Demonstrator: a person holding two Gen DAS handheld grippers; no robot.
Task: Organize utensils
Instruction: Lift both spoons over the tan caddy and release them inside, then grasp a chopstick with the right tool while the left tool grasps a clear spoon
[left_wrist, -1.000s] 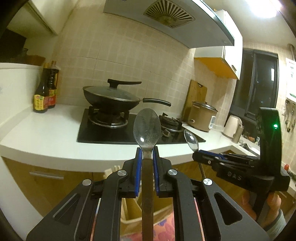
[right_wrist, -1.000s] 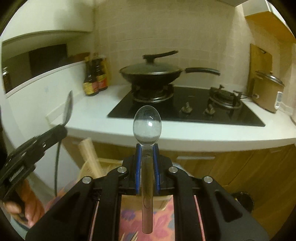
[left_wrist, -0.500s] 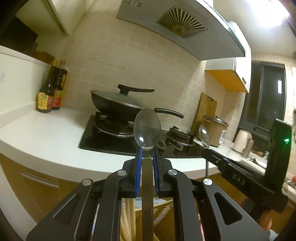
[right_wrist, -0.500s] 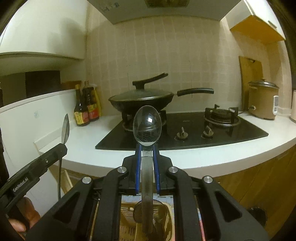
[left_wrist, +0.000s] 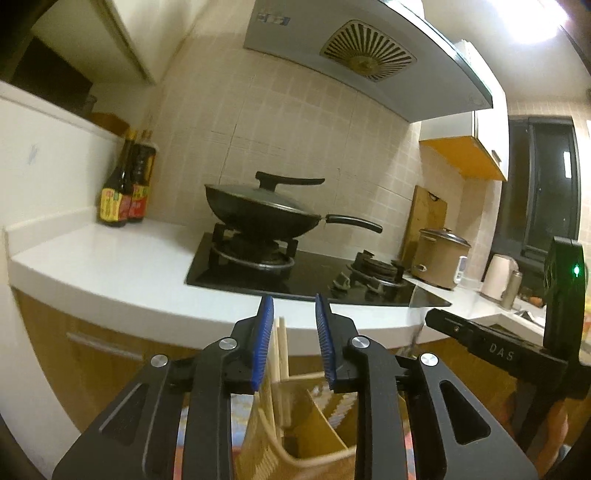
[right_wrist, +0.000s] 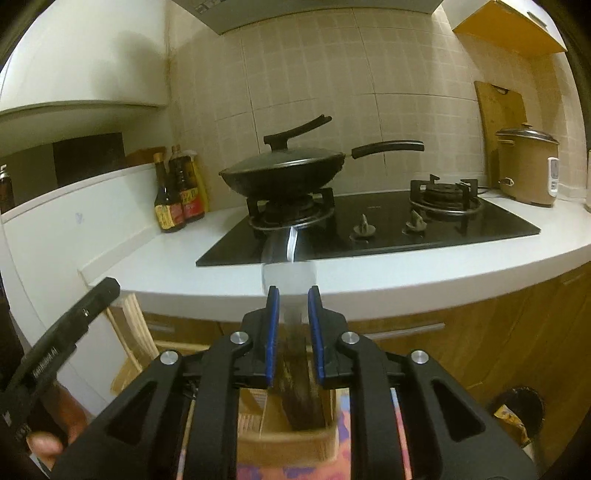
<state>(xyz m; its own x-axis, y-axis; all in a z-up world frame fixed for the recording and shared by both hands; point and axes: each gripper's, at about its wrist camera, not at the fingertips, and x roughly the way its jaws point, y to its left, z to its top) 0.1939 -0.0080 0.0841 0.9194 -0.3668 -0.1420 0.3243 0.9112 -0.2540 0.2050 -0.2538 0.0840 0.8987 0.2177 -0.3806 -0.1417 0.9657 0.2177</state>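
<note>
My left gripper (left_wrist: 294, 306) is open and empty above a wooden utensil holder (left_wrist: 306, 424) with compartments; pale chopsticks (left_wrist: 279, 354) stand in its left part. My right gripper (right_wrist: 293, 295) is open; a blurred metal spoon (right_wrist: 290, 266) is between its blue pads, dropping handle-first toward the holder (right_wrist: 291, 439) below. The right gripper also shows at the right of the left wrist view (left_wrist: 491, 347), and the left gripper at the left of the right wrist view (right_wrist: 70, 328).
A white counter (left_wrist: 110, 266) carries a black hob (left_wrist: 314, 273) with a lidded wok (left_wrist: 266, 210), sauce bottles (left_wrist: 125, 184), a rice cooker (left_wrist: 439, 258) and a cutting board (left_wrist: 424, 210). Wooden cabinets lie under the counter. A dark bin (right_wrist: 517, 406) stands at right.
Both grippers have opened. The left spoon has left its jaws and is out of sight; the right spoon is sliding down, blurred. Both views have tilted upward.
</note>
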